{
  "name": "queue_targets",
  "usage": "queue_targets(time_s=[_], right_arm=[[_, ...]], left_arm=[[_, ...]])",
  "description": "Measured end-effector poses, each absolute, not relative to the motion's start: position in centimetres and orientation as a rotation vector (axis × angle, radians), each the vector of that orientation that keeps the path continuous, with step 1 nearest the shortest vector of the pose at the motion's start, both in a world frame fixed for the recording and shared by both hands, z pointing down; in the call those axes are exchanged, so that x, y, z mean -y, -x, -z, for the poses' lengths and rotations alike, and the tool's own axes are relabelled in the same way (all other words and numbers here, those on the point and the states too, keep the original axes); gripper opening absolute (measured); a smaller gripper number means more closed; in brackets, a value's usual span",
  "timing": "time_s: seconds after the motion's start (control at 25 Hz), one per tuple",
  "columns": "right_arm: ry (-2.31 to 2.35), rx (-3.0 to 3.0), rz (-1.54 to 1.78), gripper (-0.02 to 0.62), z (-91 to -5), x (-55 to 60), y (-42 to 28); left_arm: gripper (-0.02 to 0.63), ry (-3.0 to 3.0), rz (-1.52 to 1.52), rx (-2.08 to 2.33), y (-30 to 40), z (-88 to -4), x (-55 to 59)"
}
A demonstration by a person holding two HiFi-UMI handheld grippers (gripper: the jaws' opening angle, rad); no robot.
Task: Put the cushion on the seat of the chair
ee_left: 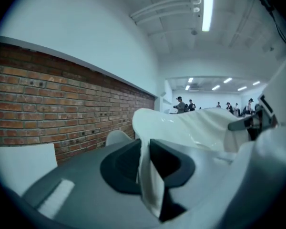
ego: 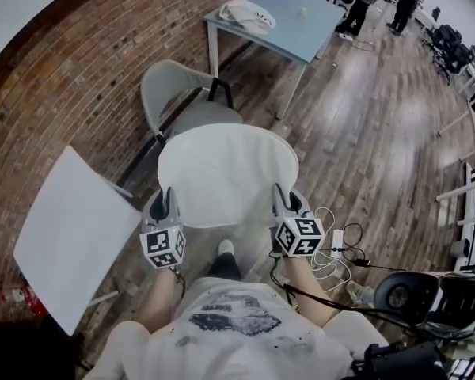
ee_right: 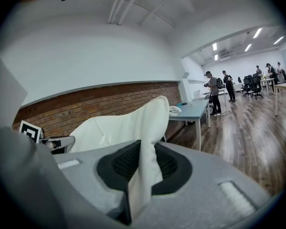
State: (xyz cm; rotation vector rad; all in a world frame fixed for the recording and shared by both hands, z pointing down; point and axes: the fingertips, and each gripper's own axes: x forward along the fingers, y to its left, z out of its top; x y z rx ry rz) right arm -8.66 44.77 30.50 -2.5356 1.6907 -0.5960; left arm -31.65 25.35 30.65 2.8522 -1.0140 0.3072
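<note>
Left gripper [ego: 165, 206] and right gripper [ego: 283, 201] each clamp an edge of the white cushion [ego: 226, 172], on the near side of the grey chair [ego: 174, 93]. Print on the white bag [ego: 249, 14] beyond the chair is too small to read.

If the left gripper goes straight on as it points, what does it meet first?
Probably the grey chair just ahead, beyond the cushion that the left gripper grips. Depth is hard to judge.

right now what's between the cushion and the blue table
The grey chair. The head view shows it standing between the white cushion and the blue table.
</note>
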Motion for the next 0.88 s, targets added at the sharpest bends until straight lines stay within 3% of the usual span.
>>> queue_targets(time_s=[0.88], right_arm=[[2.396,-1.97,0.66,0.051,-33.3,-22.3,-3.1]], left_arm=[[0.049,-2.708,-0.295,1.26,23.9,-33.1,-8.6]])
